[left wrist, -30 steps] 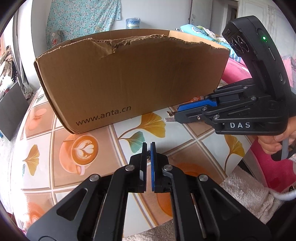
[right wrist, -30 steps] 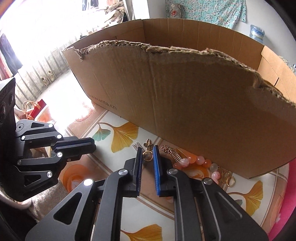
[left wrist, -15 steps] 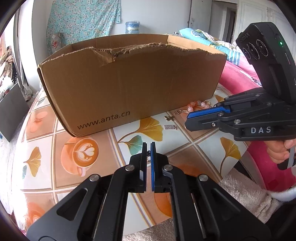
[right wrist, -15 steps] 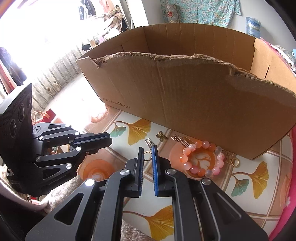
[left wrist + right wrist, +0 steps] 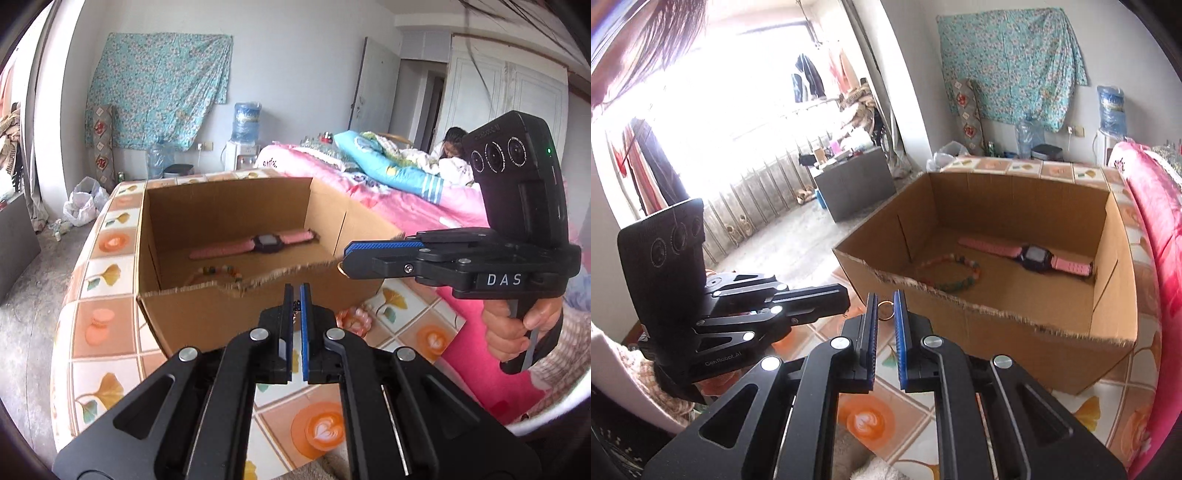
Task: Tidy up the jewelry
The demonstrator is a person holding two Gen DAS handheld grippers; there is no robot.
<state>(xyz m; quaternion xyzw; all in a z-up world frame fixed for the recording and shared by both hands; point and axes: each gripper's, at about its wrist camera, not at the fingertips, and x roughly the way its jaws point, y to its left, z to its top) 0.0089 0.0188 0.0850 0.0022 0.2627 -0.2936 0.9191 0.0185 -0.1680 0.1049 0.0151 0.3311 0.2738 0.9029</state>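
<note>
While both grippers hang near the box's (image 5: 207,325) torn front edge, the left gripper (image 5: 296,301) has its fingers clamped on a small dark trinket (image 5: 296,305) — the right gripper (image 5: 885,308) pinches a gold ring (image 5: 885,309). Best carry each well past the rim, over the bracelet (image 5: 955,275) and watch (image 5: 1032,254), before letting go.

Bright daylight, window (image 5: 713,122) blown out, fisheye edges bent and dark.
</note>
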